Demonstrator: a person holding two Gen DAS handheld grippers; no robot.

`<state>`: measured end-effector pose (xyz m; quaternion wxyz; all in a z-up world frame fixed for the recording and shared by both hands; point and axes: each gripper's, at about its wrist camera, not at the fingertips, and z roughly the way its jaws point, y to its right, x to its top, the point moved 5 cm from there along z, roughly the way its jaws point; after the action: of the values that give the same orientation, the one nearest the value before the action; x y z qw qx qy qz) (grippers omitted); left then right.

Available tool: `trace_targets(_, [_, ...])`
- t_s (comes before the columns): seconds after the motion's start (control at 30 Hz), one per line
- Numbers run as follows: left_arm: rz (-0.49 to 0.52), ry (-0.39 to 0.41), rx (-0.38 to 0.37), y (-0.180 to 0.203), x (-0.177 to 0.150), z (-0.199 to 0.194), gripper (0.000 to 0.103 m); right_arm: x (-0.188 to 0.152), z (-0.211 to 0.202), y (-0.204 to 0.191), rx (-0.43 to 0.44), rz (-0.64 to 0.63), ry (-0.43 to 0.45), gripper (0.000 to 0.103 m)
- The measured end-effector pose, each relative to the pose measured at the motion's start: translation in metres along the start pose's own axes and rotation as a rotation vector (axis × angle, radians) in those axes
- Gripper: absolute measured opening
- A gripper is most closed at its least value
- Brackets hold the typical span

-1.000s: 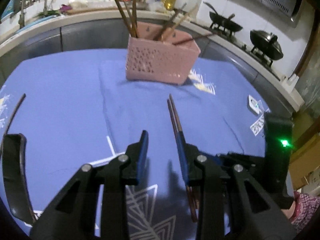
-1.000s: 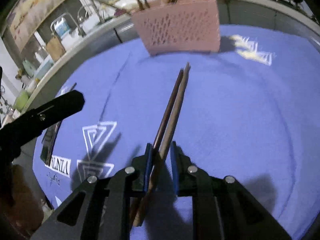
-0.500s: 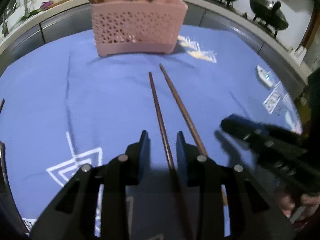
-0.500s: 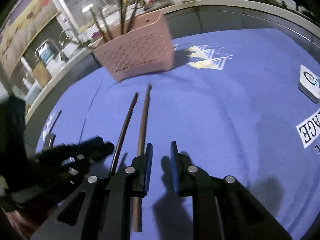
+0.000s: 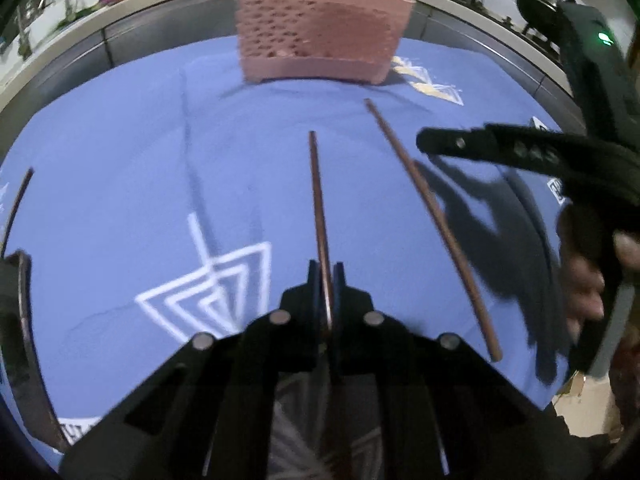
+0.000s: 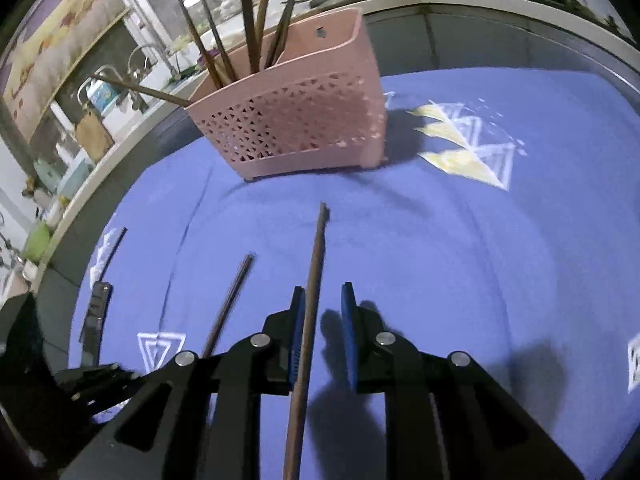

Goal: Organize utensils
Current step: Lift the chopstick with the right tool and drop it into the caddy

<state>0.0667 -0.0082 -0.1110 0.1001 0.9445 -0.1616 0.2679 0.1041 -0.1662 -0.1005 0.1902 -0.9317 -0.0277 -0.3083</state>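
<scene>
A: What is the left claw [image 5: 326, 276] doing?

B: Its jaws have just been closing, and they now pinch a dark chopstick [image 5: 319, 204] near its near end. The stick runs straight out from the claw across the blue tablecloth [image 5: 120, 168] toward the far edge of the table.

A: And the right claw [image 6: 323, 312]?

B: Narrow, but not gripping. A second chopstick [image 6: 314, 280] lies between its blue pads, close against the left one, with a clear gap to the right pad. In the left wrist view that same stick [image 5: 430, 216] lies slanted on the cloth, just beside the held one, and the right claw [image 5: 440, 145] shows above it as a dark blurred bar, with a hand [image 5: 580, 280] behind it at the table's right edge.

A: Where do the utensils go?

B: A pink perforated utensil basket [image 6: 304, 124] stands upright on the cloth toward the far edge, beyond the tips of both sticks and apart from them. Several chopsticks [image 6: 250, 24] already stand in it, leaning at different angles.

A: Anything else on the table?

B: Toward the left edge lies another thin dark stick [image 6: 114, 244], with a dark flat utensil [image 6: 94, 316] just nearer the front; its kind I cannot tell. White triangle prints [image 6: 472, 148] mark the cloth to the right of the basket.
</scene>
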Motion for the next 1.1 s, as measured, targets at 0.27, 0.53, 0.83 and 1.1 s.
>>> trace_targets(0.27, [0.033,0.016,0.053,-0.002,0.039,0.018,0.034,0.026,0.033,-0.006,-0.035,-0.026,-0.043,0.02])
trace_targets(0.53, [-0.005,0.027,0.022,-0.014,0.063,0.024,0.005,0.025,0.029,-0.034,0.025,-0.134,-0.046,0.004])
trace_targets(0.83, [-0.023,0.306,-0.077,-0.02,0.08,-0.092,0.004,0.04,-0.072,-0.081,0.207,-0.21,0.223,0.004])
trace_targets(1.1, [0.002,0.425,-0.061,-0.017,0.083,-0.136,0.004,0.046,-0.114,-0.101,0.193,-0.266,0.366,0.004])
